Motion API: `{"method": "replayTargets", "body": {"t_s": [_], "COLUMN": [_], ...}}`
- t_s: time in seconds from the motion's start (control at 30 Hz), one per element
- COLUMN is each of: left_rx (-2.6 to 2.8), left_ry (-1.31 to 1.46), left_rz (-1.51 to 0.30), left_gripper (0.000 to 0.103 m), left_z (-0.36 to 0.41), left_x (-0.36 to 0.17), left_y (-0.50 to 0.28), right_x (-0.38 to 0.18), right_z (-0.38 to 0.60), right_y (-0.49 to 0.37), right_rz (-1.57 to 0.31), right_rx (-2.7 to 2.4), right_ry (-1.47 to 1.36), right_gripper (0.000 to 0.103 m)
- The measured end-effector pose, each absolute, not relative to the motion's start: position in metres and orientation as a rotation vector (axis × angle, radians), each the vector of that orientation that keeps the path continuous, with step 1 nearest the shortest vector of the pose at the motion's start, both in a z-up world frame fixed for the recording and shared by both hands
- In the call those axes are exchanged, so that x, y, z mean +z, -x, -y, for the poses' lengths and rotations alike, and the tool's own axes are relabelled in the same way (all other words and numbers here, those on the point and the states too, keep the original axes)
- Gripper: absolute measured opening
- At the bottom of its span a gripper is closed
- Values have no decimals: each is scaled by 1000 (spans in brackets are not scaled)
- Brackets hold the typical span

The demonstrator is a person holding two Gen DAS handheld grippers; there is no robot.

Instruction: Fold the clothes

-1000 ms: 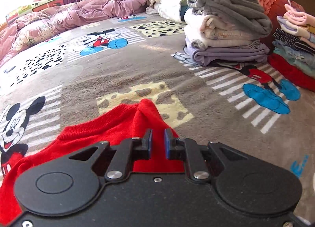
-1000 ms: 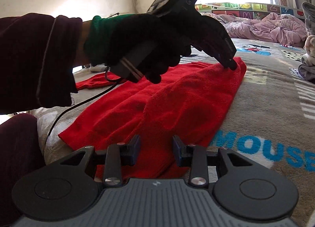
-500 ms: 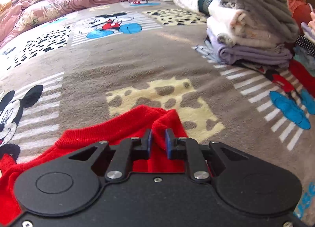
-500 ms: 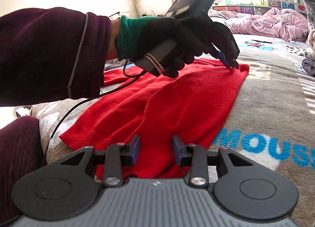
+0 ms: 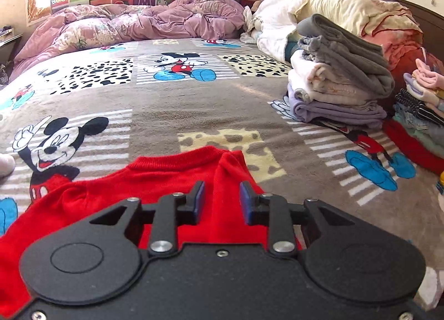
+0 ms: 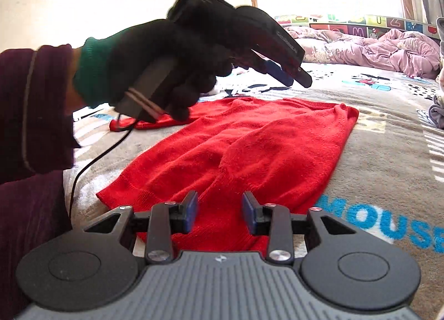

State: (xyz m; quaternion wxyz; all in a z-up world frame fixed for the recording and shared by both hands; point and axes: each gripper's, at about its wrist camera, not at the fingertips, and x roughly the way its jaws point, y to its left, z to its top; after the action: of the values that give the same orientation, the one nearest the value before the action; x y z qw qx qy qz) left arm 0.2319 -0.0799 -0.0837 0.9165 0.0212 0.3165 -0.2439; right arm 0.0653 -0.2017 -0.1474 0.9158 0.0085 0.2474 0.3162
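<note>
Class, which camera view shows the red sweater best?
The right wrist view: the red sweater lies spread out on the blanket, nearly whole. The left wrist view shows only its collar end, partly hidden behind the left claw.

The left wrist camera sat low behind the left gripper, close over the red sweater, facing up the bed toward the window; the right wrist camera looked from behind the right gripper, low at the sweater's near hem, facing across the same bed; both views shared the sweater and the pink quilt.
</note>
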Motion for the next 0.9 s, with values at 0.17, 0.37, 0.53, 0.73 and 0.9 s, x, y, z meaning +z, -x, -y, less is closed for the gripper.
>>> {"method": "replayTargets", "body": {"t_s": [0.17,0.37,0.53,0.73,0.9], "left_rx": [-495,-441,-296,-55,150], "left_ry": [-46,17,193,431,625], "left_rz": [-689,-680,-635,-611,-582], "left_gripper": [26,26,27,36,38], "left_z": [75,59,2,-76,-141], "left_x": [-107,-110,-103,-112,-119], "left_y": [-203,-190,-165,-142,-123], "right_x": [-151,-151,-147,-152,-158], "right_z": [198,200,220,267,306], "right_y": [-64,-55,-47,-53,-57], "right_rz": [-517,-508,-511,-539,-556], "right_rx": [651,634,578,416,280], "right_ry": [-15,-25,-124,-361,-560], "right_gripper": [38,38,38,45,46]}}
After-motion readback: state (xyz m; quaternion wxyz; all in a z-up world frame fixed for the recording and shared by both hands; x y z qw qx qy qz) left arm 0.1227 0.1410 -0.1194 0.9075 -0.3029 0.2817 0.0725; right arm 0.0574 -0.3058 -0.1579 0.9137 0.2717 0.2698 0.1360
